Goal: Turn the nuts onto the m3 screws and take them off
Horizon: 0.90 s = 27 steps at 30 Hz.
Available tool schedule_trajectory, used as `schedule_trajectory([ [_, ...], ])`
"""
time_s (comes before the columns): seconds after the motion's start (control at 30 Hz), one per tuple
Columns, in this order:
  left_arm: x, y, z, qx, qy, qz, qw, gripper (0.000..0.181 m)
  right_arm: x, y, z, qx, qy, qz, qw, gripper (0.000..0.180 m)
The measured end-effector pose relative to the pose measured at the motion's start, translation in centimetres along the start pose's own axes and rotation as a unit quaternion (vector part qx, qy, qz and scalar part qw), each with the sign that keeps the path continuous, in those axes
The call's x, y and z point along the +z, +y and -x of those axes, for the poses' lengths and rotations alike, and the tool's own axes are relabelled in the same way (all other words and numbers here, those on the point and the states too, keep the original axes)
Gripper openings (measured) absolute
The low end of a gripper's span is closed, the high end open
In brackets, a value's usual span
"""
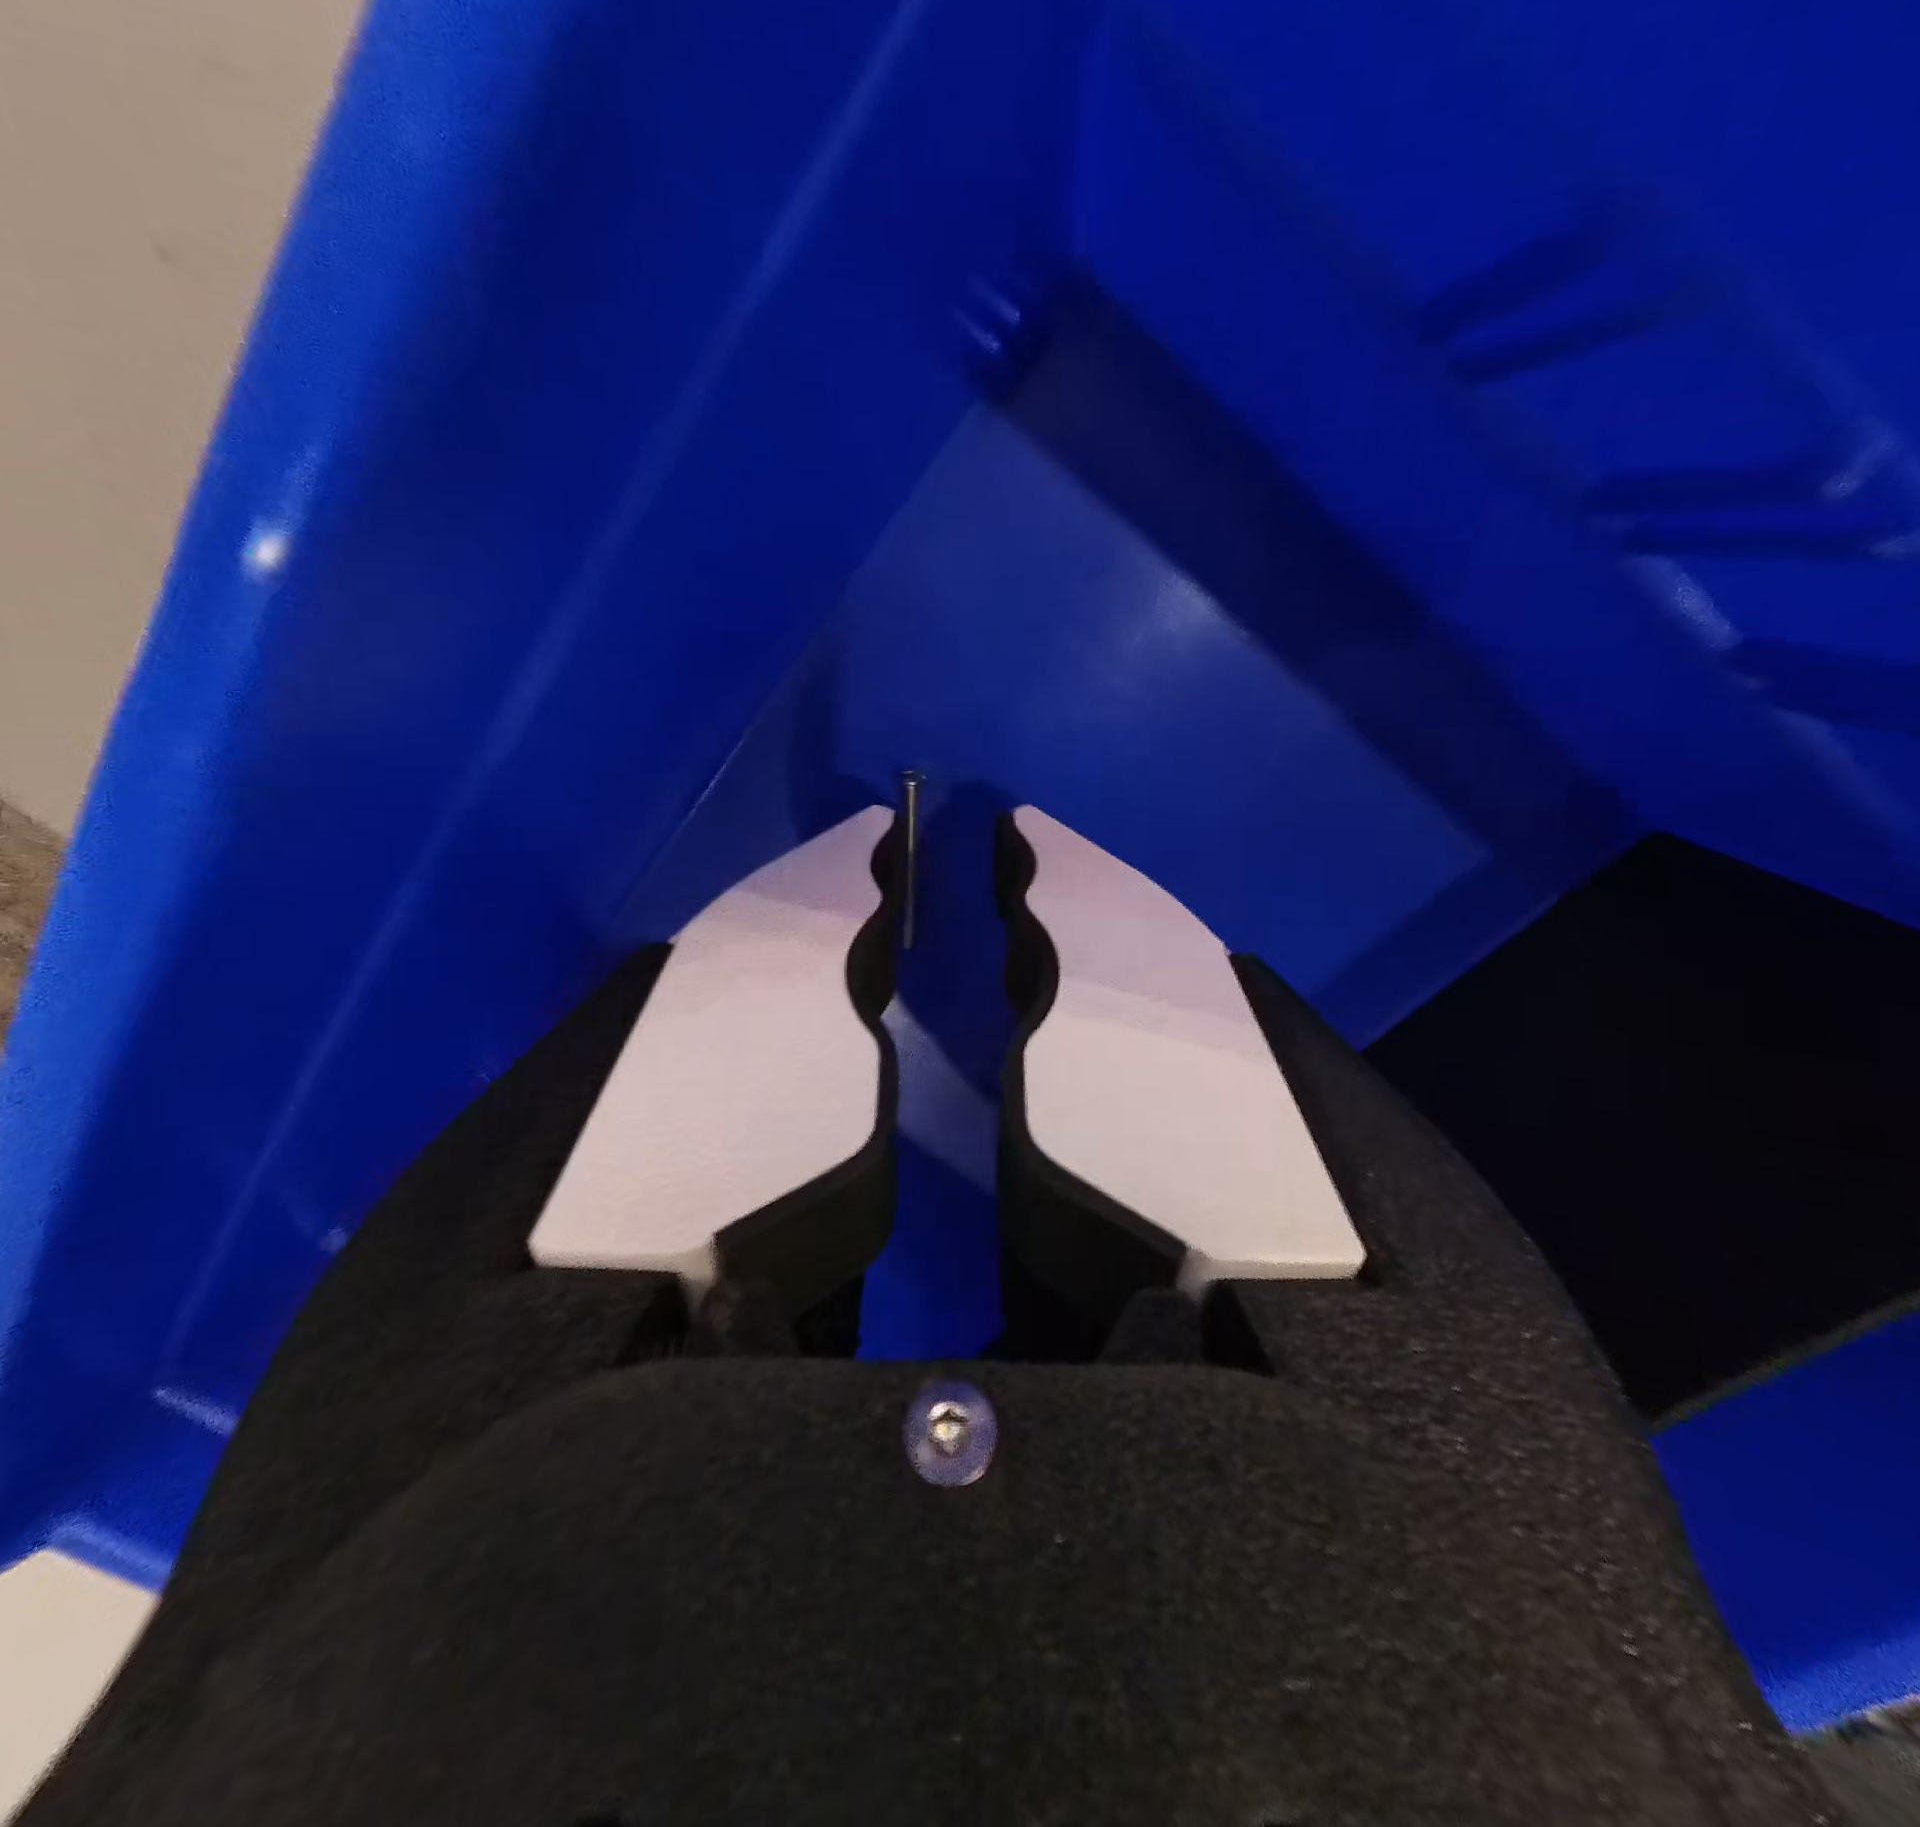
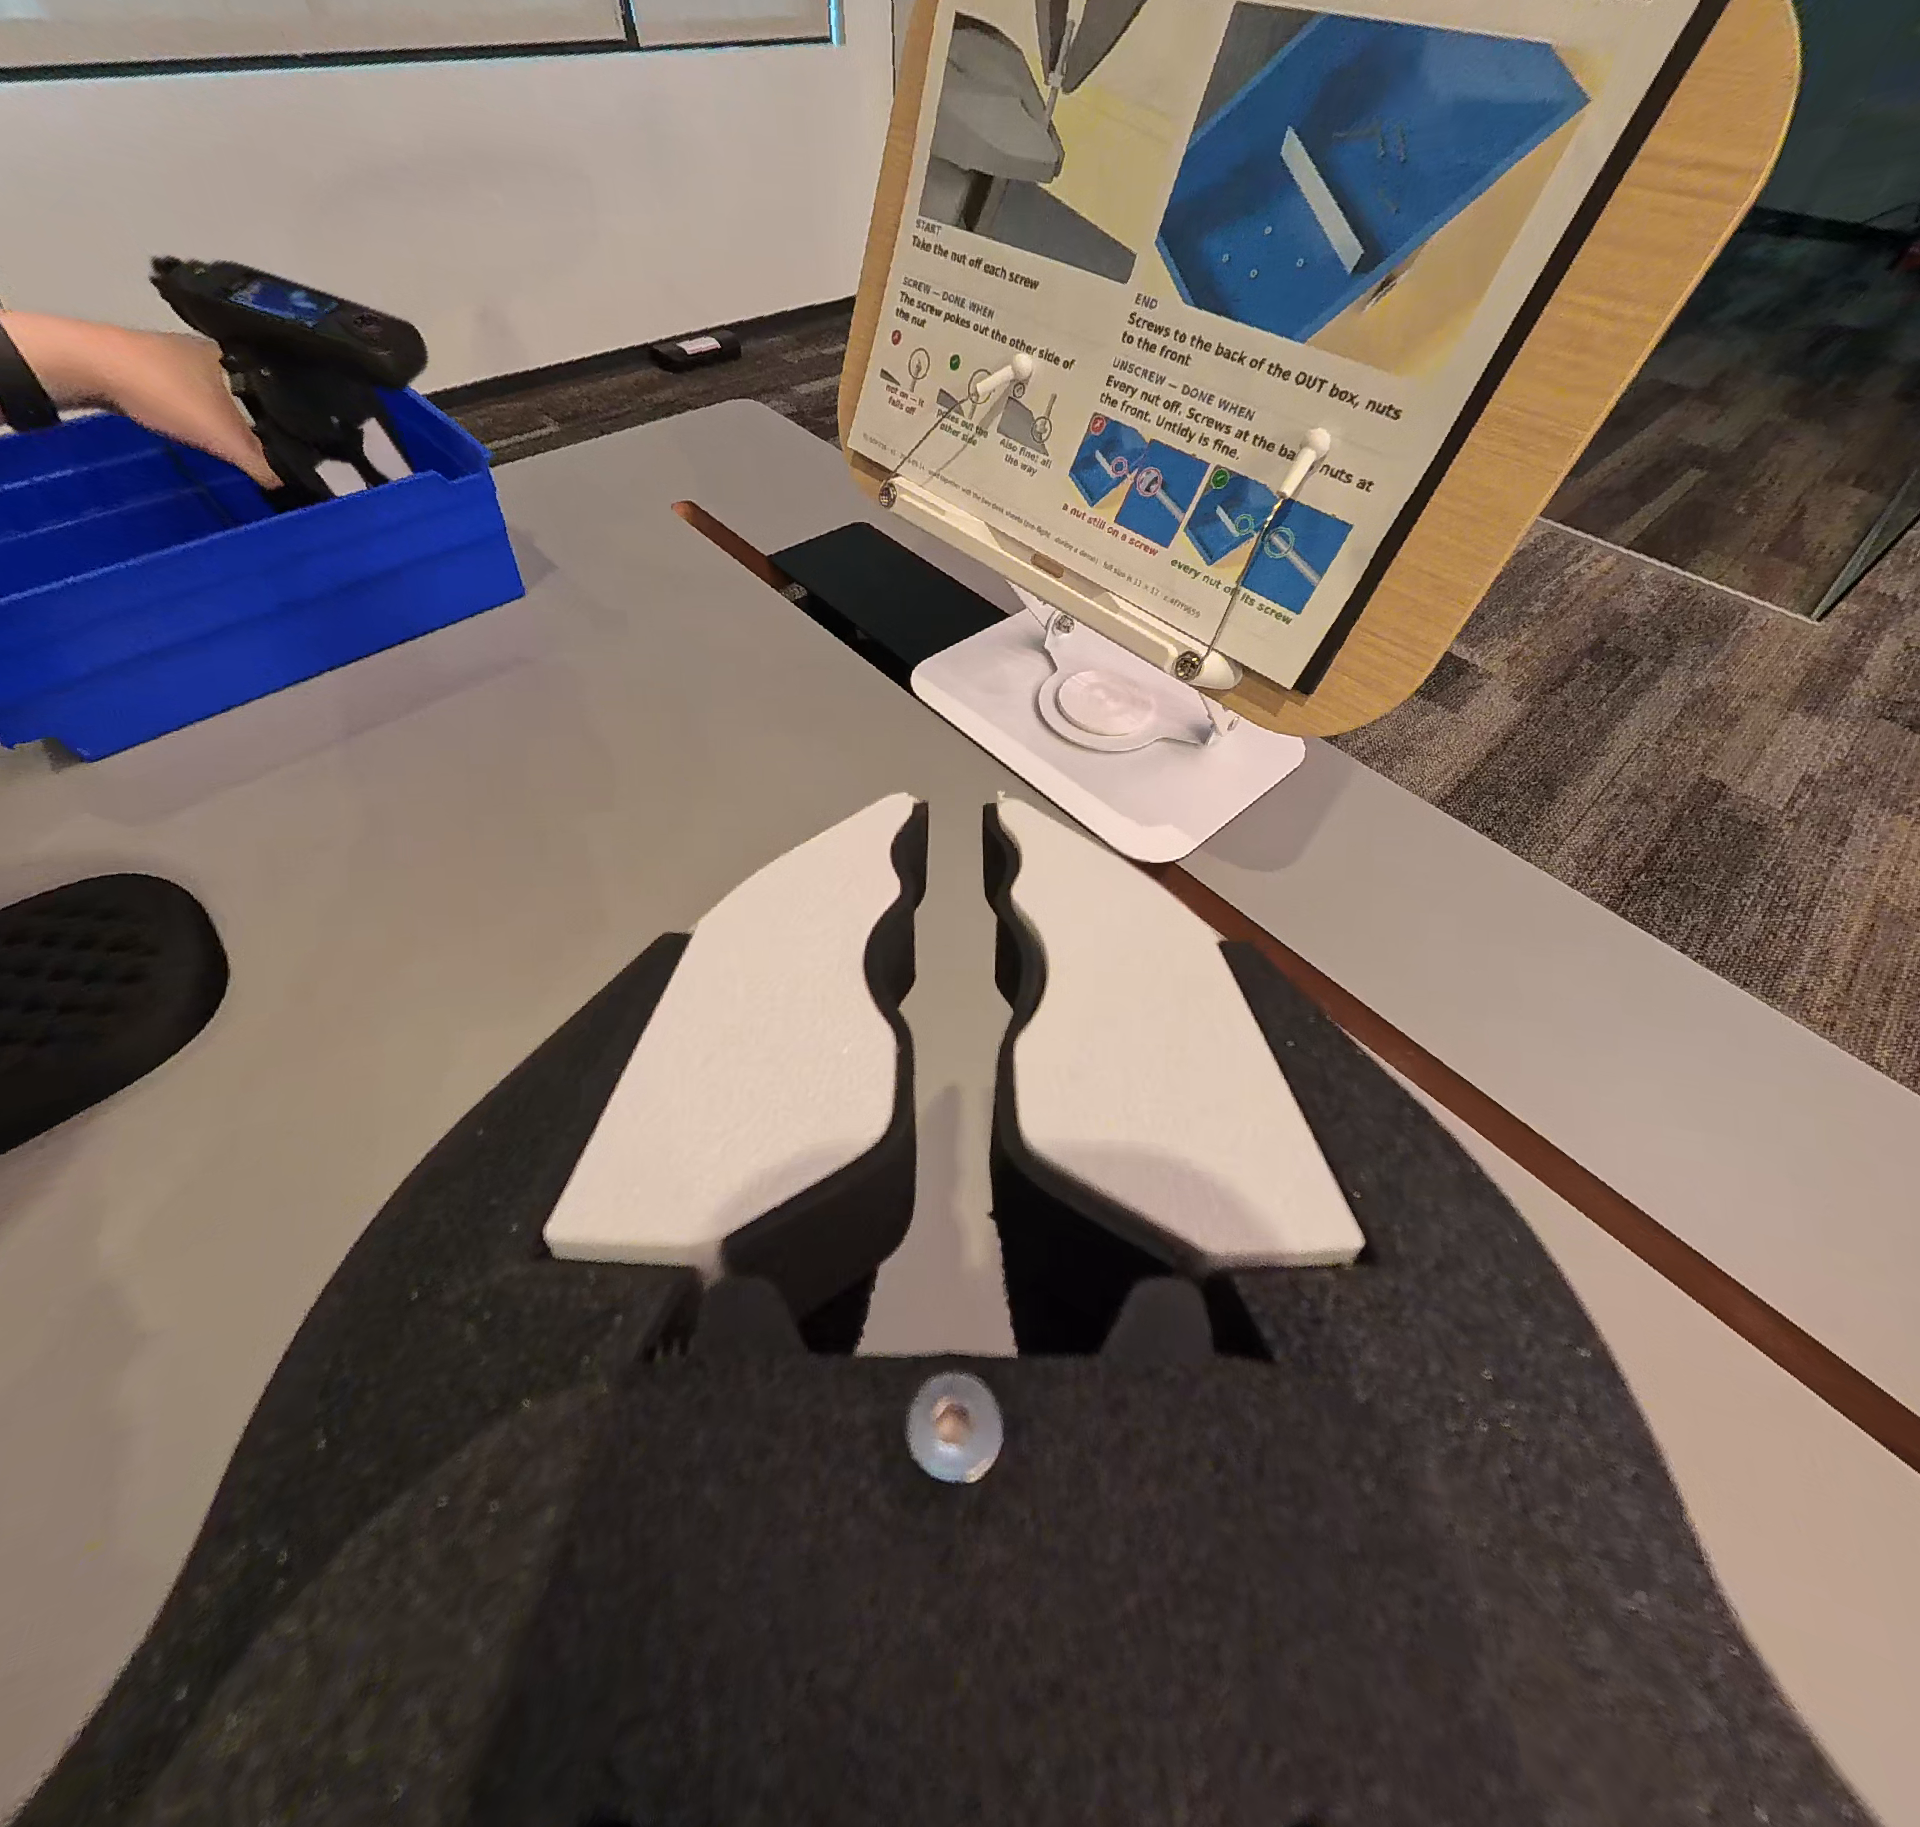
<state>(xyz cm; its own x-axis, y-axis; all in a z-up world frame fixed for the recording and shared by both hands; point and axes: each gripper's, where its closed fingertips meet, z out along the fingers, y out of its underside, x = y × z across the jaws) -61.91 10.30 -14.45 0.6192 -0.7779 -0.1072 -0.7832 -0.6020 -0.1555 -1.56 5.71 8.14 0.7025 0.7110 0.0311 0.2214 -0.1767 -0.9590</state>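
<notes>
Inside the blue bin (image 1: pixel 1351 219), left fingers (image 1: pixel 769 1029) parted, screw (image 1: pixel 910 858) against one, right fingers (image 2: pixel 769 1029) parted, empty.

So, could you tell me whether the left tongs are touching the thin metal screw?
Touching: in the left wrist view, the thin metal screw lies against one black pad; the other pad stands apart.

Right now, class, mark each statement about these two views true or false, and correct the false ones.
1. The left gripper reaches into the blue bin. True.
2. The right gripper grips a nut. False: its jaws stand apart and empty above the grey table.
3. A thin screw sits between the left gripper's jaws, against one side. True.
4. The instruction board lies flat. False: it stands tilted on a white base.
</notes>
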Motion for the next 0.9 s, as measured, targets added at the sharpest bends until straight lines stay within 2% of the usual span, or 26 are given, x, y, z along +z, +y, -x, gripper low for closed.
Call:
schedule_trajectory([
  [0.4, 0.2, 0.0, 0.7, -0.017, 0.006, -0.024, 1.0, 0.014, 0.4, 0.3, 0.2, -0.012, 0.002, 0.015, 1.0, 0.01],
  [0.53, 0.2, -0.1, 0.2, -0.025, 0.025, -0.033, 0.999, 0.003, 0.3, 0.3, 0.2, -0.014, 0.002, 0.015, 1.0, 0.01],
  [0.73, 0.0, 0.0, 0.1, -0.029, 0.005, -0.048, 0.998, 0.003, 0.3, 0.3, 0.3, -0.01, -0.003, 0.011, 1.0, 0.01],
  [0.83, -1.8, -0.9, 0.4, -0.043, -0.017, -0.086, 0.995, 0.003, 0.4, 0.2, 0.4, -0.009, -0.008, 0.008, 1.0, 0.01],
  [0.9, -4.4, -2.2, 0.4, -0.051, -0.038, -0.126, 0.99, 0.002, 0.6, -0.1, 0.7, -0.009, -0.014, 0.002, 1.0, 0.01],
])
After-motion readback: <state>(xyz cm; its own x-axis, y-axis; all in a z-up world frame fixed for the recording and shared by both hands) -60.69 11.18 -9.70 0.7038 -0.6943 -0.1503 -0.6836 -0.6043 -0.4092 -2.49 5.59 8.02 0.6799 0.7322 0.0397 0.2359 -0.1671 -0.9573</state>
